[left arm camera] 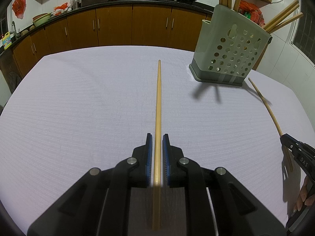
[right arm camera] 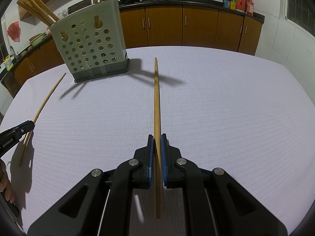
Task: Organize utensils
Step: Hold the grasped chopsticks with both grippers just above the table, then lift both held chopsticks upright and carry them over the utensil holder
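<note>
each gripper, left gripper (left arm camera: 157, 139) and right gripper (right arm camera: 156, 138), has its fingers clamped on one chopstick (left arm camera: 158, 106) (right arm camera: 156, 102), aimed forward for dropping into the perforated holder (left arm camera: 232, 53).

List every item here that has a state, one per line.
Left gripper: shut on left chopstick, held off the table.
Right gripper: shut on right chopstick, held off the table.
Holder: upright on the table, chopsticks standing inside.
</note>
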